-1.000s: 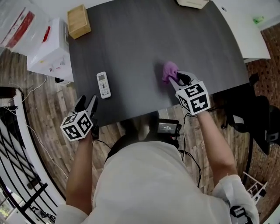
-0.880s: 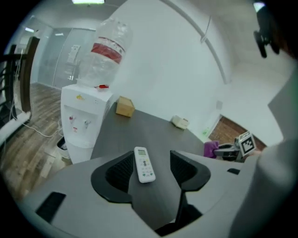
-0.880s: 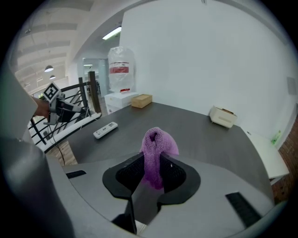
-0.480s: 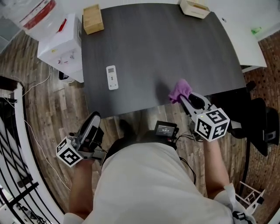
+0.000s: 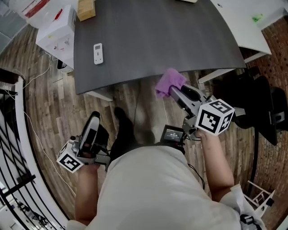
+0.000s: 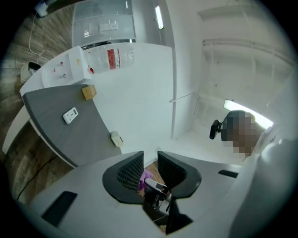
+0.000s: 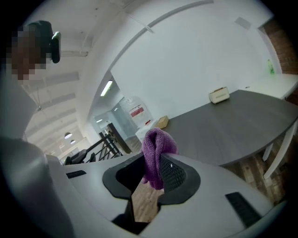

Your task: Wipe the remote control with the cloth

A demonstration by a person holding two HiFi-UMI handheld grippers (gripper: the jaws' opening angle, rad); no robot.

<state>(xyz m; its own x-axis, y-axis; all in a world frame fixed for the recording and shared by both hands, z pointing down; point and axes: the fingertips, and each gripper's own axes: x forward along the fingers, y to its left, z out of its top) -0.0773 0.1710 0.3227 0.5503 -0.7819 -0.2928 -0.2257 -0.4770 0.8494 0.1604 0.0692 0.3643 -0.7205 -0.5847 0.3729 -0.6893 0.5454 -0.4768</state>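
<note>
The remote control (image 5: 98,53) lies flat near the left edge of the dark table (image 5: 157,36), in the upper left of the head view. Its buttons are too small to read. The right hand-held gripper (image 7: 152,163) is clamped on the purple cloth (image 7: 157,144), just off the table's near edge and above the wooden floor (image 5: 135,103). The jaws hide the cloth's lower folds. The left hand-held gripper (image 6: 150,162), at the lower left of the head view, is closing with nothing between its jaws. The top edge cuts off a wooden box (image 5: 85,9).
</note>
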